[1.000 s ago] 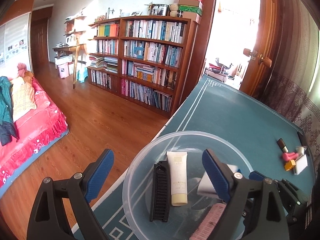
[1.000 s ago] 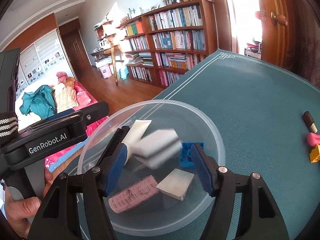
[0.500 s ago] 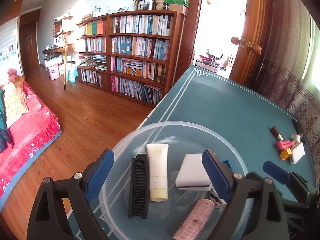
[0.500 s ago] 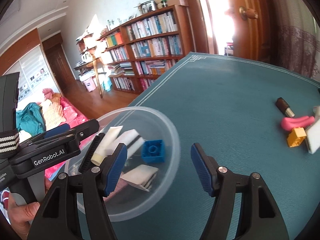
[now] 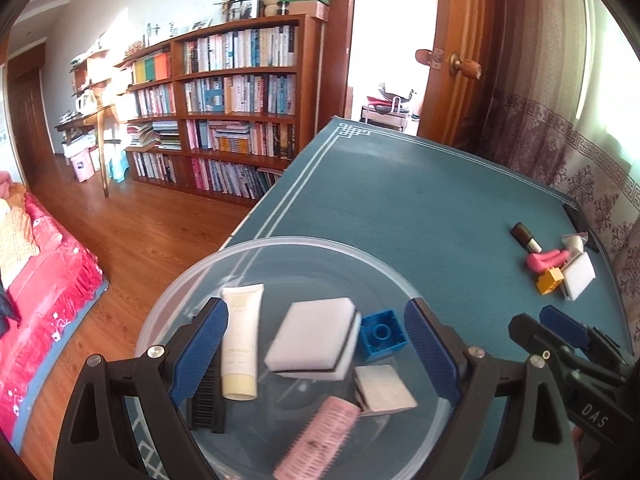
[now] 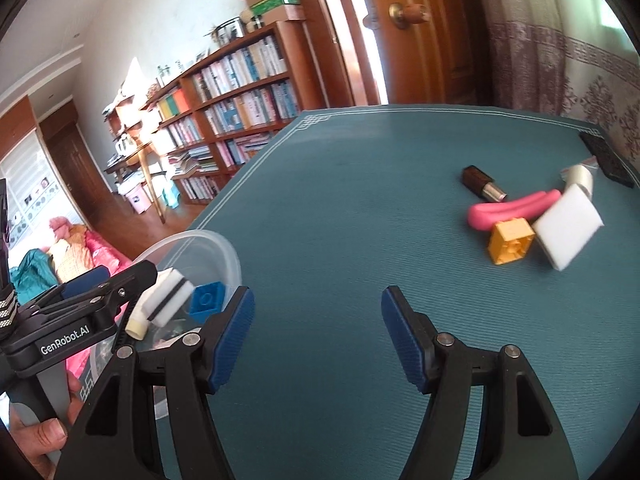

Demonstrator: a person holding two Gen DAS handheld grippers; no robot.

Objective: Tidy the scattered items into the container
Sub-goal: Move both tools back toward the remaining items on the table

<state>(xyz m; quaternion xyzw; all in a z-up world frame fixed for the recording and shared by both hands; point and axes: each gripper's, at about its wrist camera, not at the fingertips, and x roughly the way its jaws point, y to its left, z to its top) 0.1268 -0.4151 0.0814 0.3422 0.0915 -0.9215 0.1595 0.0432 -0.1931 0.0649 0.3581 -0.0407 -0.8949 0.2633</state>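
A clear plastic bowl (image 5: 304, 240) sits at the near left edge of the teal table. In it lie a cream tube (image 5: 240, 340), a black comb (image 5: 208, 396), a white sponge with a black stripe (image 5: 316, 336), a blue brick (image 5: 384, 334), a beige pad (image 5: 384, 390) and a pink hair roller (image 5: 320, 440). My left gripper (image 5: 316, 332) hangs open above the bowl, holding nothing. My right gripper (image 6: 316, 328) is open and empty over bare table to the right of the bowl (image 6: 224, 248). Farther right lie a lipstick (image 6: 482, 184), a pink piece (image 6: 508, 210), a yellow brick (image 6: 512, 240) and a white sponge (image 6: 568, 226).
A small white tube (image 6: 578, 176) and a flat black object (image 6: 606, 158) lie by the table's far right edge. A curtain (image 5: 560, 152) hangs along the right side. Beyond the left edge are wooden floor, a bookshelf (image 5: 240, 112) and a red bed (image 5: 40, 280). A hand (image 6: 44, 432) holds the left gripper.
The striped white sponge left my right gripper and now rests in the bowl. My right gripper swung away to the right, toward the scattered pile. The left gripper shifted slightly over the bowl.
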